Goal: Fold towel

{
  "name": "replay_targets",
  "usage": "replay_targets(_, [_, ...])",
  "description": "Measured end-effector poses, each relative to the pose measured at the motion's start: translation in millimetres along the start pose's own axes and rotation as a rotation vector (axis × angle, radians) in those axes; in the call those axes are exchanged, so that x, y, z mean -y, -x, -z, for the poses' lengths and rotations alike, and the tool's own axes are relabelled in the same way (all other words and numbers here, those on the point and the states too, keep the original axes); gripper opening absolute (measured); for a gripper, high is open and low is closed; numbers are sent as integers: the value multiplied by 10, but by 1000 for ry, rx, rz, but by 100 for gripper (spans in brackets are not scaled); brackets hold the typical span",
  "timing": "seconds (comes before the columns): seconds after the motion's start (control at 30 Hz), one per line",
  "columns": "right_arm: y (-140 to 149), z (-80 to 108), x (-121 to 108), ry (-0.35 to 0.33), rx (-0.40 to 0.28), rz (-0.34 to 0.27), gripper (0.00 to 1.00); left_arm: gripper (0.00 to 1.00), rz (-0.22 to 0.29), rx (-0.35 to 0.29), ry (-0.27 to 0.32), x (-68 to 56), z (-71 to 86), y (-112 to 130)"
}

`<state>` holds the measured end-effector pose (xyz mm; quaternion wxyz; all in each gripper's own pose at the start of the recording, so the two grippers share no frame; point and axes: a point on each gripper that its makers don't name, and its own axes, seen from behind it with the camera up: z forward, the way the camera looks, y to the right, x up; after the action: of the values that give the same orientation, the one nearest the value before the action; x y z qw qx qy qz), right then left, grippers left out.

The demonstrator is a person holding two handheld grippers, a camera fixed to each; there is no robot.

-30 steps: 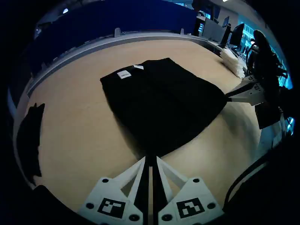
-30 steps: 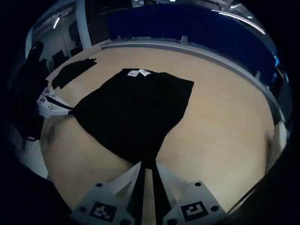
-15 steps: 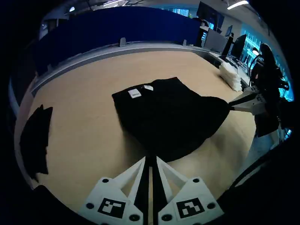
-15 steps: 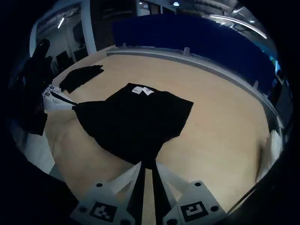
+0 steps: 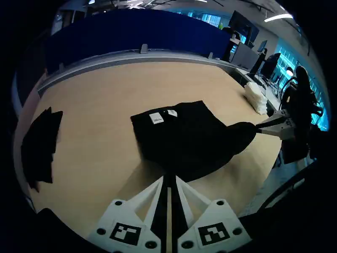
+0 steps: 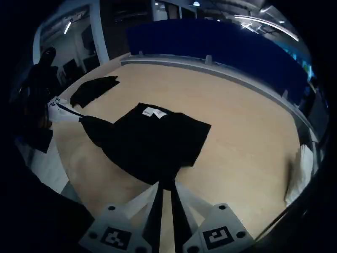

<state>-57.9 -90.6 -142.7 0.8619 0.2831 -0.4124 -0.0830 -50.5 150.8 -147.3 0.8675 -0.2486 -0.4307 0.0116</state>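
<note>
A black towel (image 5: 185, 135) with white labels near its far edge lies partly on the light wooden table (image 5: 105, 97). Its two near corners are raised off the surface. My left gripper (image 5: 169, 177) is shut on one near corner, and it also appears at the left of the right gripper view (image 6: 81, 119). My right gripper (image 6: 167, 182) is shut on the other near corner, seen far right in the left gripper view (image 5: 255, 127). The towel (image 6: 151, 139) sags between the two corners.
A second dark cloth (image 5: 40, 143) lies at the table's left edge, seen too in the right gripper view (image 6: 93, 89). A stack of white cloths (image 5: 256, 97) sits at the right edge. A blue partition (image 5: 139, 33) runs behind the table. Office chairs and monitors stand at the right.
Both grippers have lifted the towel's near corners up and forward, so the near part has come off the table and the towel looks shorter and bunched toward its far edge.
</note>
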Motion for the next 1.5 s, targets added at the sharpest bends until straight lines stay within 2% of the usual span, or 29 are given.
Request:
replay_targets(0.2, [-137,-24,-59,3,3,11,12,5,20,-14,-6,59,-31,-187])
replay_targets(0.37, [-325,-142,-192,9,5,21,12,5,43,-17,-11,144,-138,-398])
replay_targets(0.7, [-596,-591,-525,15,28,-11,12,5,60,5,-25,432,-605,-756])
replay_targets(0.83, [-577,-770,-611,8,49,-48,12,5,51,30,-32,533,-821,-787])
replay_targets(0.97, [-518,-879,-664,12,65,-68,12,5,32,48,-28,572,-975,-784])
replay_targets(1.27, [-423,-1051,-745,30,84,-87,12,5,32,65,-27,617,-1233,-706])
replay_targets(1.5, [-465,-1163,-810,57,74,-112,12,6,27,47,-49,707,-1364,-758])
